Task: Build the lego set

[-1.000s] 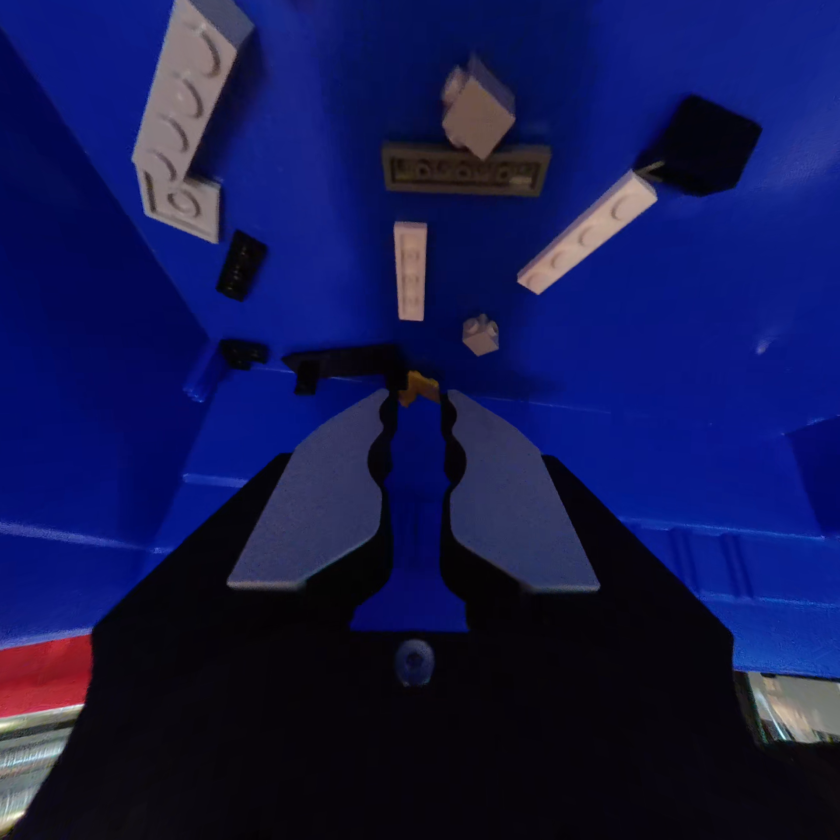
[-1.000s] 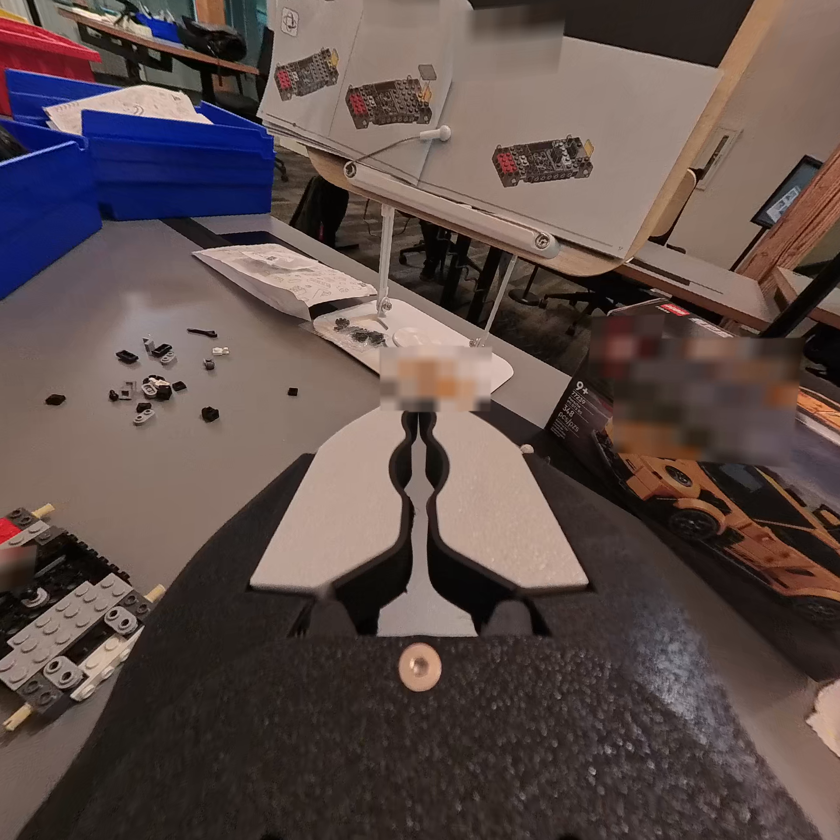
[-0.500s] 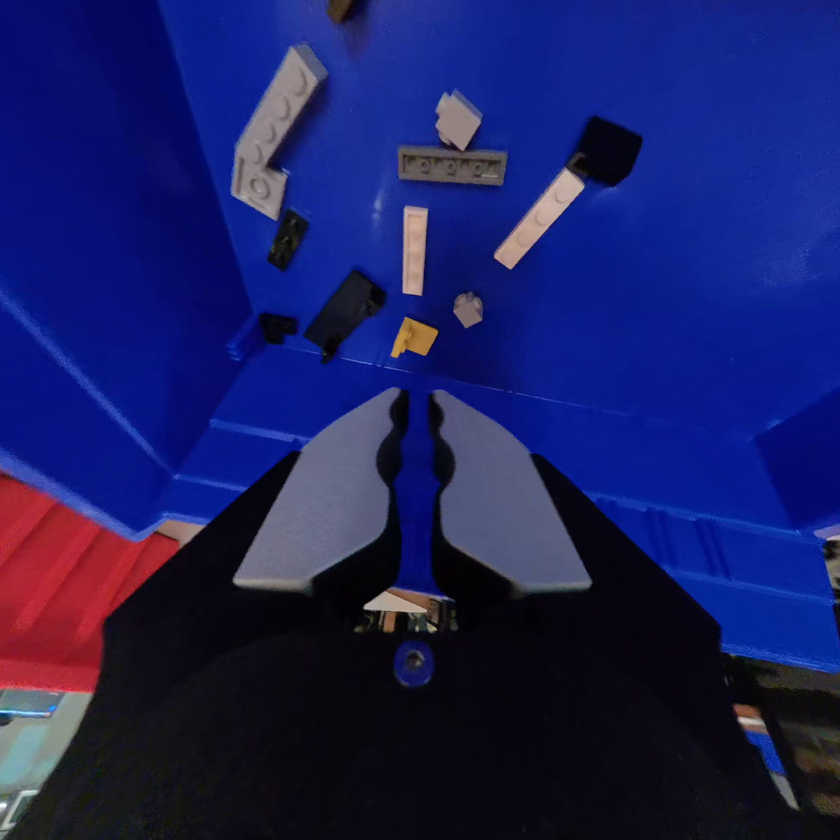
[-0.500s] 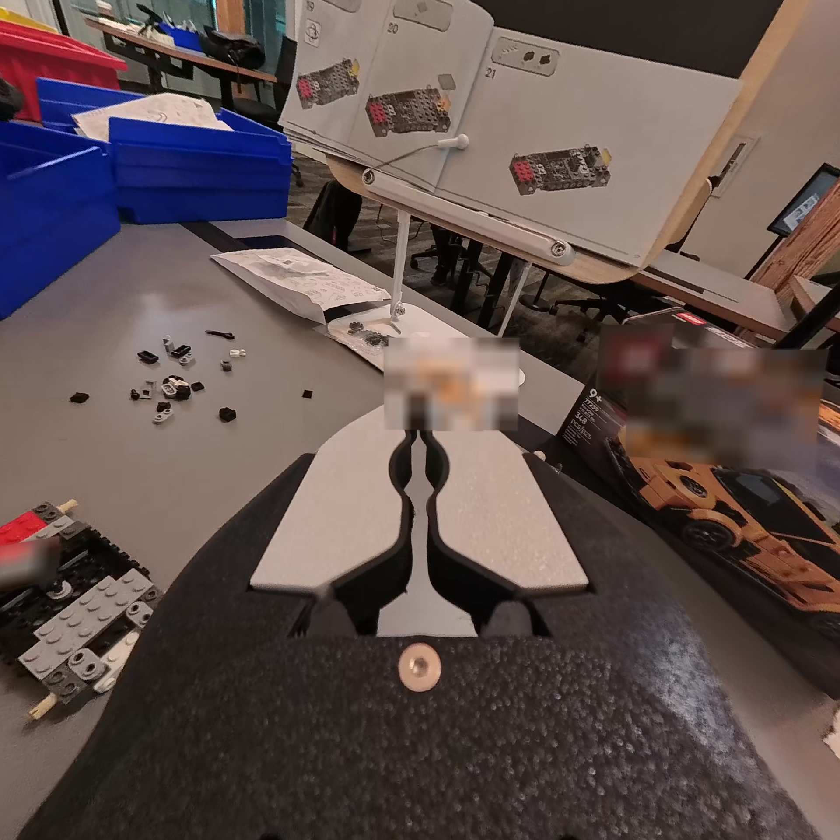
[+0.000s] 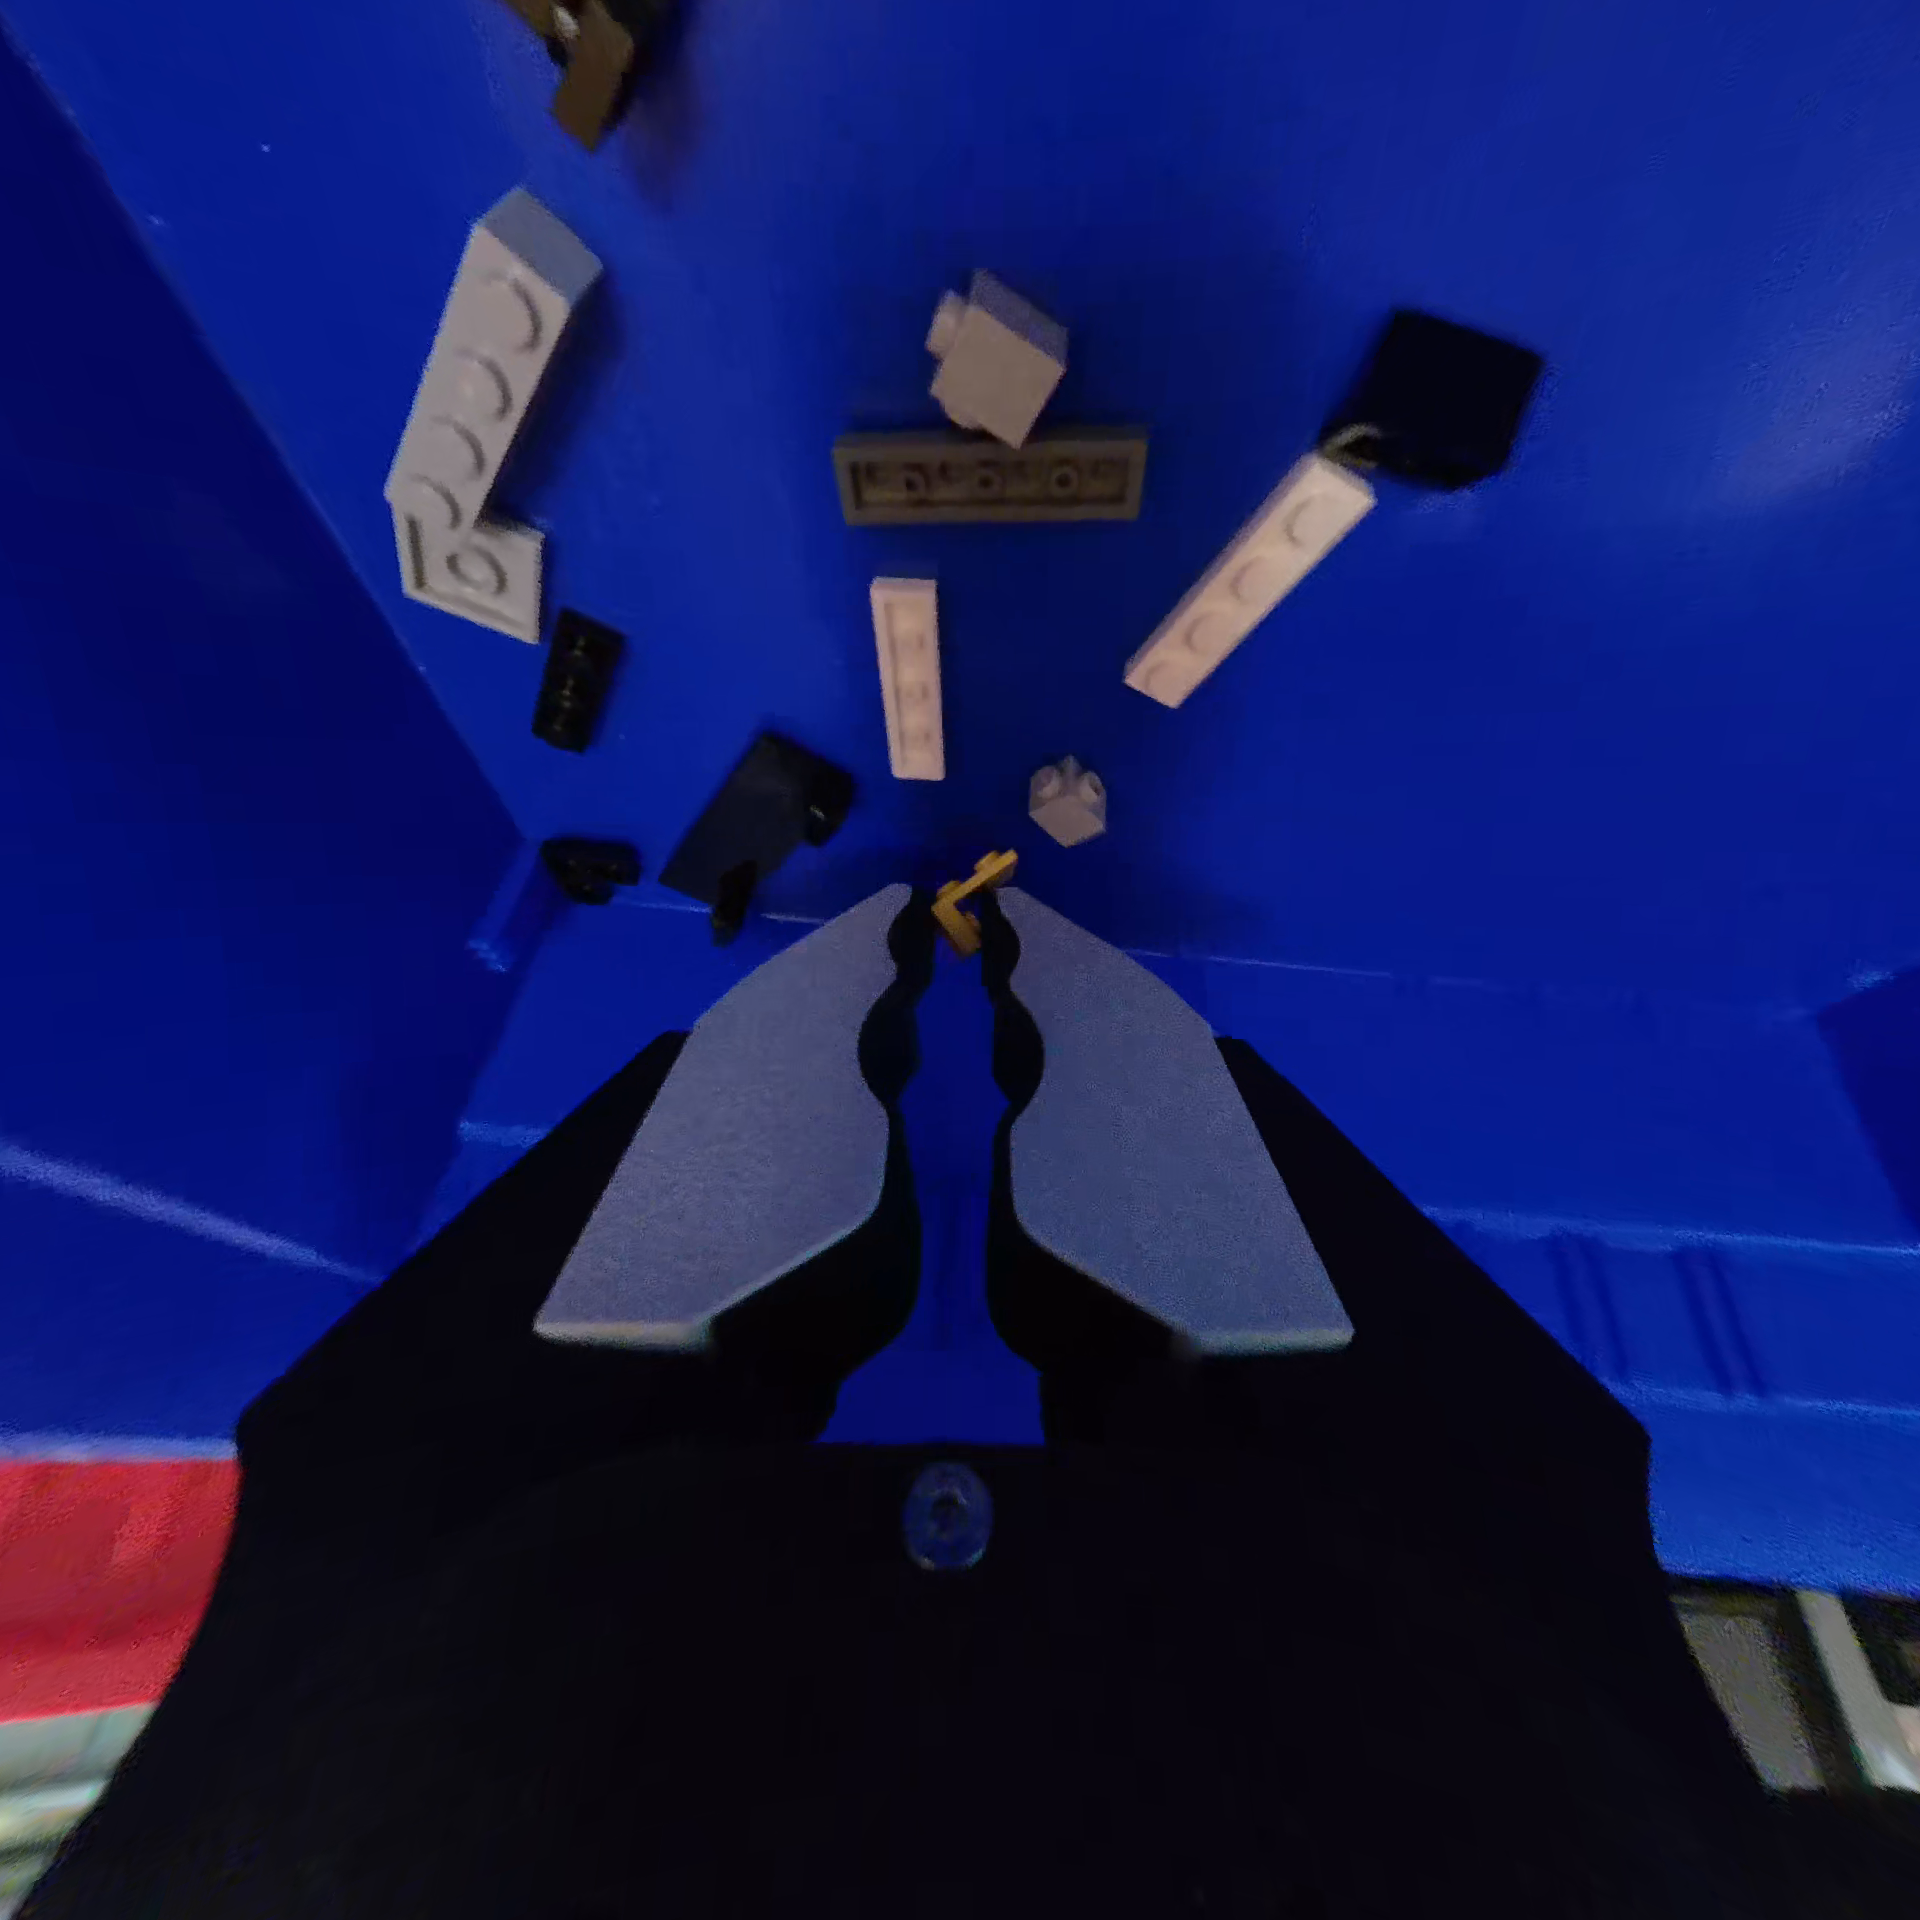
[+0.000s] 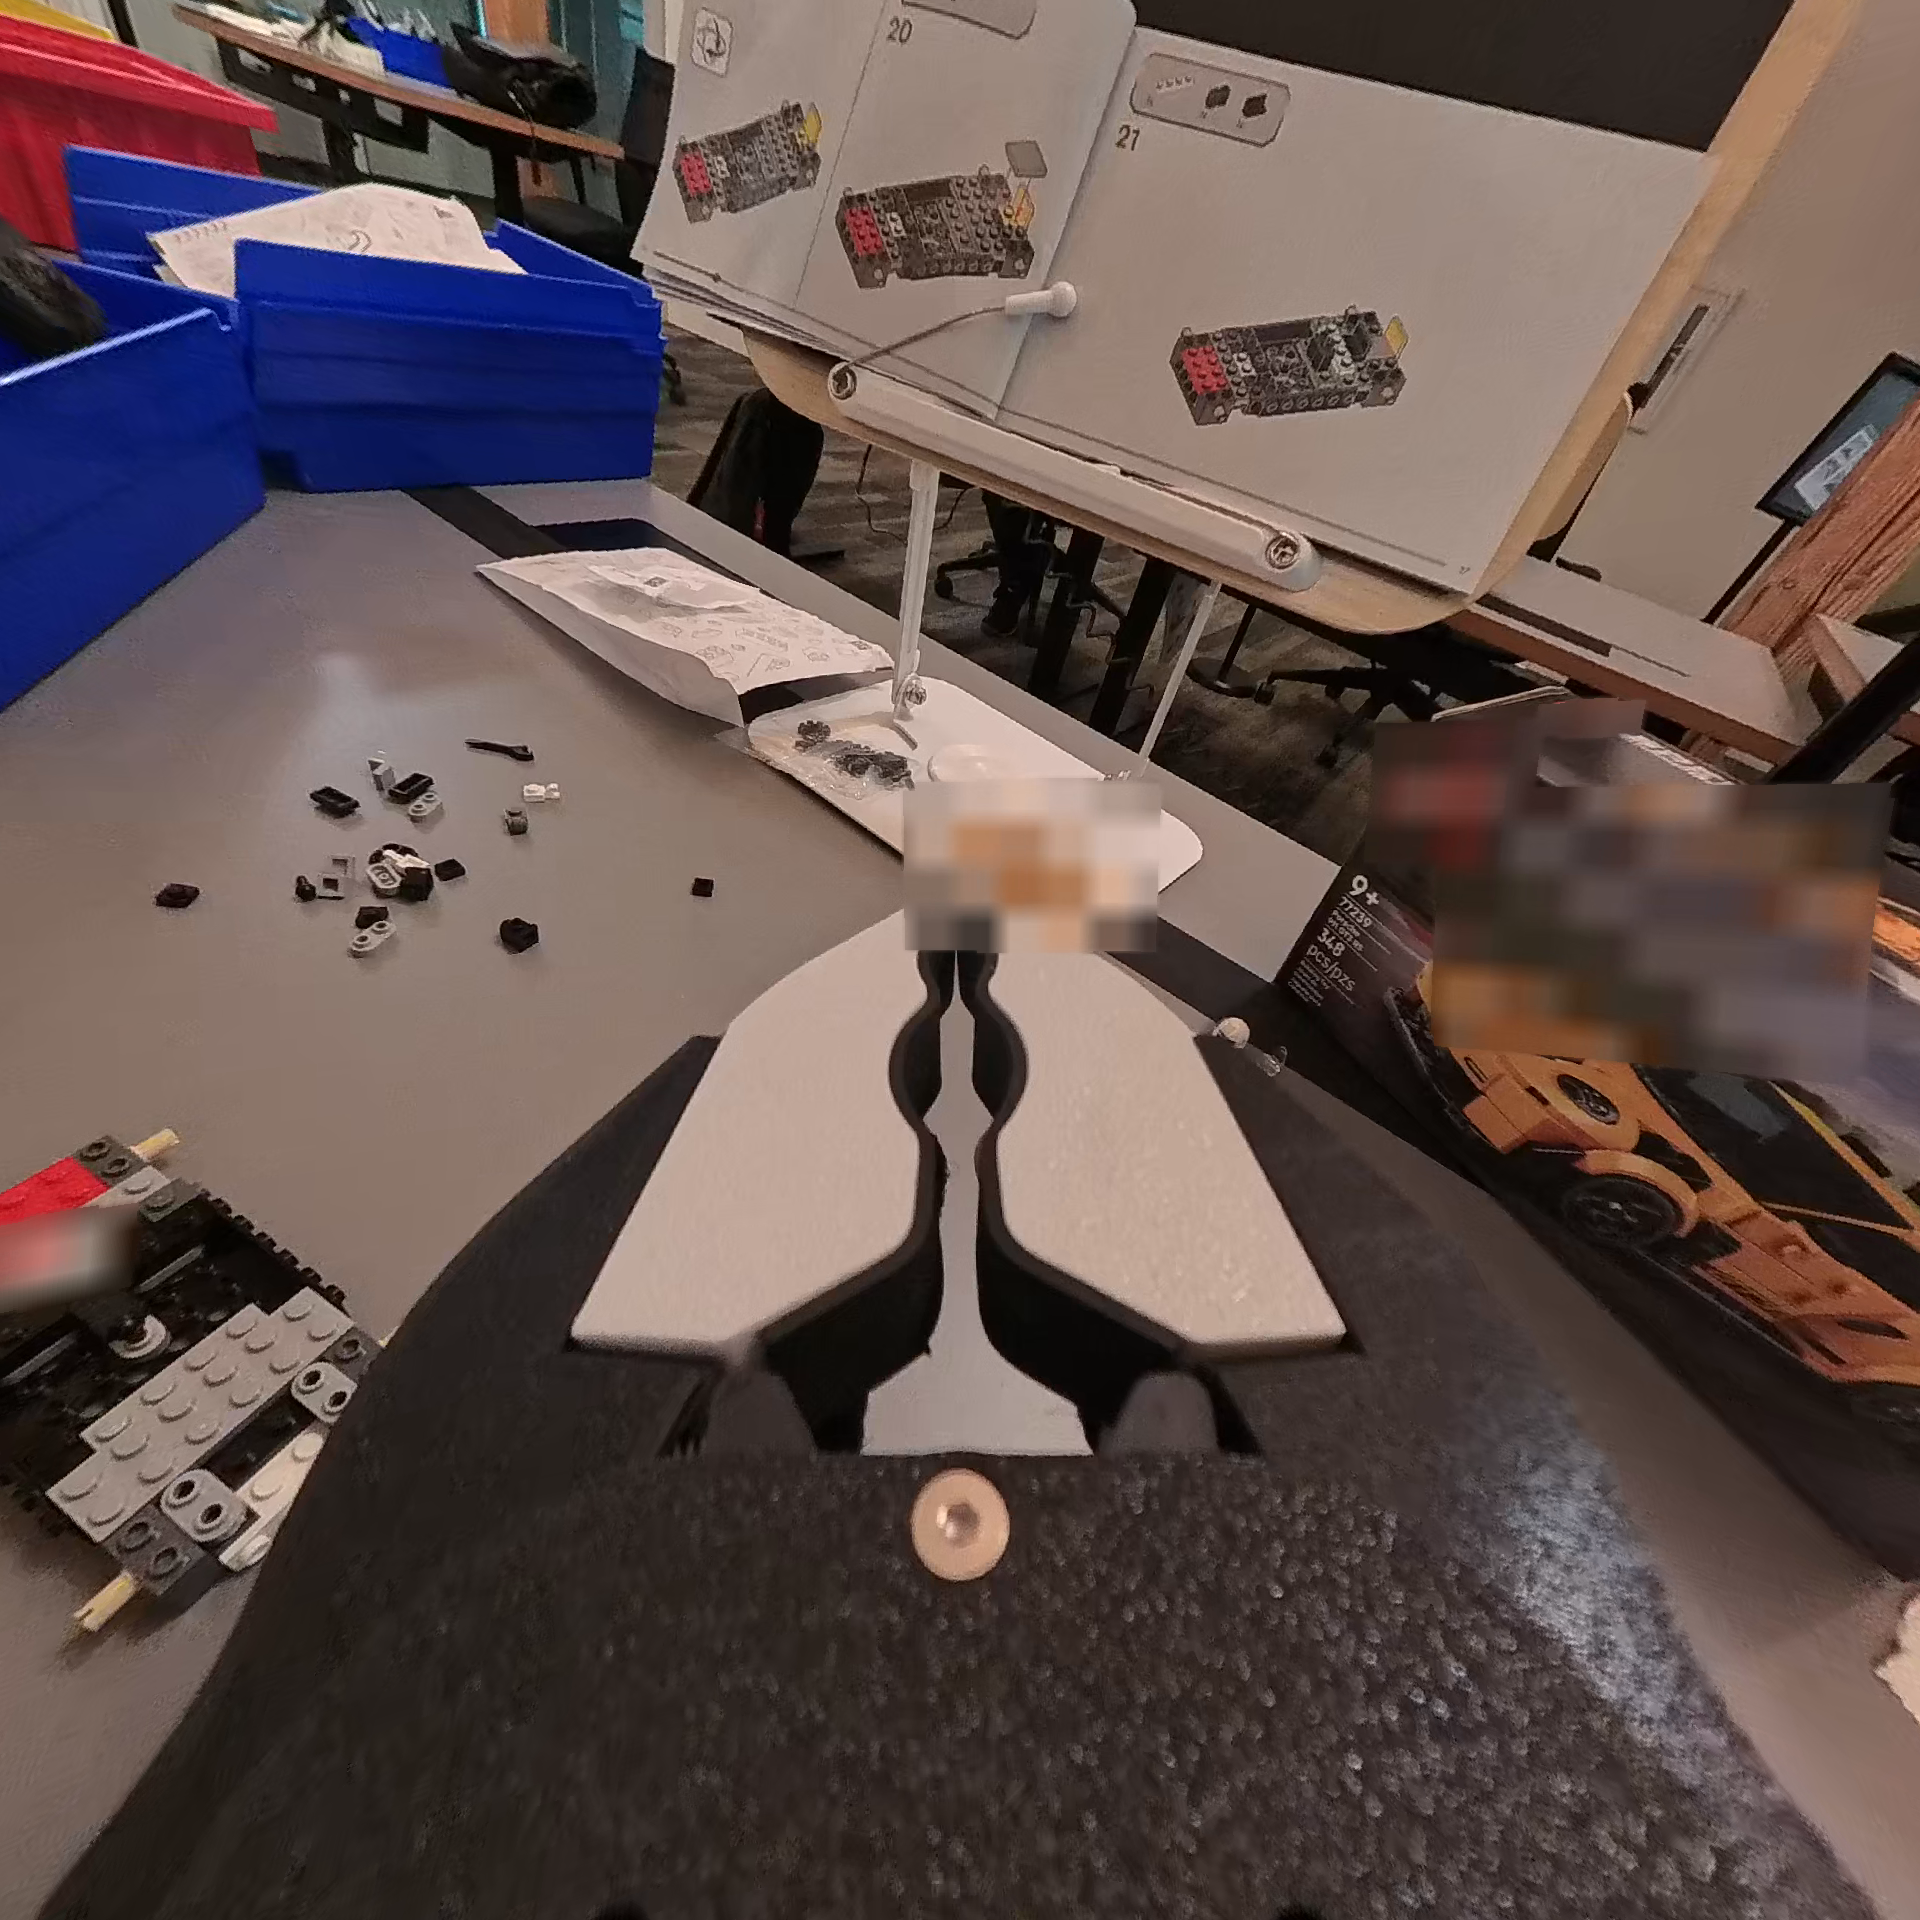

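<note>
Glossy plastic blue bin [image 5: 1455,727]; matt grey table [image 6: 312,1039]; paper booklet [image 6: 1299,208].

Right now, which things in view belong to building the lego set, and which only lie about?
Belong to the job:
- small yellow bracket piece, pinched in the left tool
- half-built grey and black chassis
- open instruction booklet on its stand

Lying about:
- white paper bag
- printed set box showing an orange car
- stacked blue plastic bins

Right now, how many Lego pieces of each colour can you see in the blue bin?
Light grey pieces: 5
Black pieces: 4
Dark grey pieces: 2, one cut off at the top edge
Yellow piece, in the left gripper: 1
Total: 12
</note>
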`<state>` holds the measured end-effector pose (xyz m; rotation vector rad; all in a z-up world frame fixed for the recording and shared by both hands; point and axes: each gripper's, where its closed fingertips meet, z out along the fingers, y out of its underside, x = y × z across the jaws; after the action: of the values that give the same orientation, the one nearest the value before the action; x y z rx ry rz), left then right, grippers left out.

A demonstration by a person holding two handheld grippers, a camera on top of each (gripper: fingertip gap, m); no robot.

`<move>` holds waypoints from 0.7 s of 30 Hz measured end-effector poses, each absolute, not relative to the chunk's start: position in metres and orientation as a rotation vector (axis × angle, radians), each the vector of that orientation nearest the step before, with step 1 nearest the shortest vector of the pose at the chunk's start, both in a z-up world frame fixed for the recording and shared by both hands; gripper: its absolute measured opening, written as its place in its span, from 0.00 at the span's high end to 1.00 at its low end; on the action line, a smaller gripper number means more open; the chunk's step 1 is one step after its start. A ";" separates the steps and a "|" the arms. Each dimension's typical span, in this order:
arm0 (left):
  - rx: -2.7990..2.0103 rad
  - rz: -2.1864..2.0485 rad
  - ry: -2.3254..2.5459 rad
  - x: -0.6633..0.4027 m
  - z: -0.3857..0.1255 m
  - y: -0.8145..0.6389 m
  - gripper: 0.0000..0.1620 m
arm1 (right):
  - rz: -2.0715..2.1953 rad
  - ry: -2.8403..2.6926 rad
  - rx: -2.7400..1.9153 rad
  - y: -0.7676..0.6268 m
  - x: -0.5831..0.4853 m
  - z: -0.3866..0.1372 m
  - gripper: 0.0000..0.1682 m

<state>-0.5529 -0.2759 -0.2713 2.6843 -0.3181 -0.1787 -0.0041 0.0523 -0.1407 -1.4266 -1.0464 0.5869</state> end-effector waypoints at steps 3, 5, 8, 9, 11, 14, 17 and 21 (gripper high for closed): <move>2.798 -0.140 -0.346 -0.538 -0.249 -0.269 0.94 | 0.599 -1.046 -1.418 0.051 -0.004 -0.139 1.00; 2.986 -0.097 -0.368 -0.516 -0.228 -0.247 0.94 | 0.618 -1.046 -1.408 0.048 -0.005 -0.136 1.00; 3.328 0.115 -0.497 -0.448 -0.190 -0.204 0.94 | 0.649 -1.065 -1.363 0.036 -0.011 -0.128 1.00; 3.419 0.245 -0.566 -0.416 -0.177 -0.191 0.94 | 0.672 -1.078 -1.333 0.029 -0.015 -0.124 1.00; 3.533 0.566 -0.706 -0.348 -0.154 -0.172 0.95 | 0.731 -1.129 -1.255 0.008 -0.026 -0.115 0.99; 3.483 1.204 -0.855 -0.244 -0.133 -0.157 0.95 | 0.852 -1.315 -1.102 -0.043 -0.049 -0.111 0.91; 3.219 1.741 -0.958 -0.160 -0.126 -0.150 0.95 | 0.866 -1.521 -0.917 -0.091 -0.064 -0.110 0.81; 2.827 2.147 -0.962 -0.093 -0.127 -0.142 0.95 | 0.750 -1.741 -0.708 -0.122 -0.069 -0.113 0.79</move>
<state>-0.0926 -0.1419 -0.1271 2.8271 -0.9618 2.1467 -0.0692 -0.1222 -0.1126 -0.7076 -1.7413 0.7499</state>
